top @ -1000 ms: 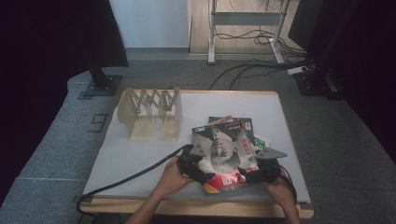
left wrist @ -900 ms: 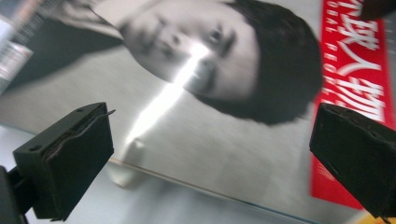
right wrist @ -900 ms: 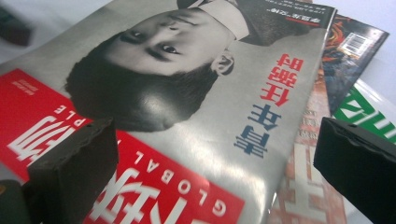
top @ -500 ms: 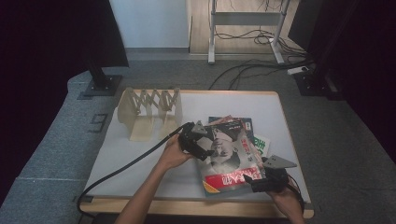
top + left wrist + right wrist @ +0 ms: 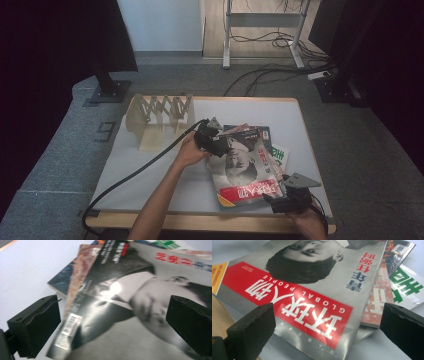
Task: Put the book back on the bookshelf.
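A stack of magazines lies on the white mat (image 5: 150, 175). The top magazine (image 5: 245, 167) has a grey cover with a face and a red title band. My left gripper (image 5: 222, 145) hovers open at its far left corner. In the left gripper view, both black jaws straddle the top magazine (image 5: 130, 305) without touching it, and my left gripper (image 5: 112, 325) holds nothing. My right gripper (image 5: 277, 199) sits open at the front right corner, and in the right gripper view the red band of the top magazine (image 5: 297, 307) lies just ahead of my right gripper (image 5: 328, 332).
A folding wooden rack (image 5: 160, 117) stands at the back left of the mat. Under the top magazine lie a green-and-white magazine (image 5: 280, 155) and a dark blue one (image 5: 62, 277). The left gripper's cable (image 5: 130, 175) trails across the mat to the front left edge.
My left gripper has moved from the magazine's front edge to its far left corner. My right gripper has drawn back to the front right corner. The magazine now lies flatter.
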Tool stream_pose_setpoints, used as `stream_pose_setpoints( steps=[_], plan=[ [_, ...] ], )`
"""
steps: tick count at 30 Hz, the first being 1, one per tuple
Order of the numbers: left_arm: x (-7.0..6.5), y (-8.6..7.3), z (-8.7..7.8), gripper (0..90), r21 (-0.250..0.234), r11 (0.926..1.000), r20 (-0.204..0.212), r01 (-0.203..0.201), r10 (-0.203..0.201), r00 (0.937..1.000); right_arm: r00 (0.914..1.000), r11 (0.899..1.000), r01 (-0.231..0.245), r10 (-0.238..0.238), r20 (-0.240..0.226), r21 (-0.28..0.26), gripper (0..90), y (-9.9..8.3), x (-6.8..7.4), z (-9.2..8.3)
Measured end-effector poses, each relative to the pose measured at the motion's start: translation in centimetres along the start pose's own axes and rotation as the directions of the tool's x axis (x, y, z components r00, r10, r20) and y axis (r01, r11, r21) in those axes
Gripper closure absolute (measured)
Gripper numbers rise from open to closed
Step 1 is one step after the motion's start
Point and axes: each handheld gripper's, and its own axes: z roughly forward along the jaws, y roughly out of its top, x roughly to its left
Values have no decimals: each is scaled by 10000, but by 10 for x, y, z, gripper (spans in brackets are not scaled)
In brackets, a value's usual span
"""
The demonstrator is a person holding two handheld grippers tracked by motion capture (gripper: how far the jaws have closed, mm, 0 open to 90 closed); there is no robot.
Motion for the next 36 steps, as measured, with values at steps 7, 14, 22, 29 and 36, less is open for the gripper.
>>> stream_pose_setpoints(
  steps=[7, 14, 22, 29, 36],
  plan=[
    [11, -5, 13, 0, -14, 9995, 238, 304, -303, 9993, 10000, 10000, -9, 9, 55, 9, 0, -4, 1, 0],
    [18, -11, 25, 0, 22, 9986, 158, 534, -534, 9984, 9999, 10000, -9, 8, 114, 97, 10, -10, 1, 2],
    [18, -16, 33, 0, 106, 9961, 601, 871, -876, 9943, 10000, 9999, -84, 84, -2, 60, 71, -13, -1, 2],
    [15, -16, 31, 0, 176, 9967, 435, 796, -803, 9958, 9998, 9997, 76, -71, -183, 253, 82, -16, 3, -1],
    [13, -16, 30, 0, 334, 9949, 295, 947, -957, 9950, 9998, 9995, 38, -44, 185, 319, 53, -20, -1, -2]
  ],
)
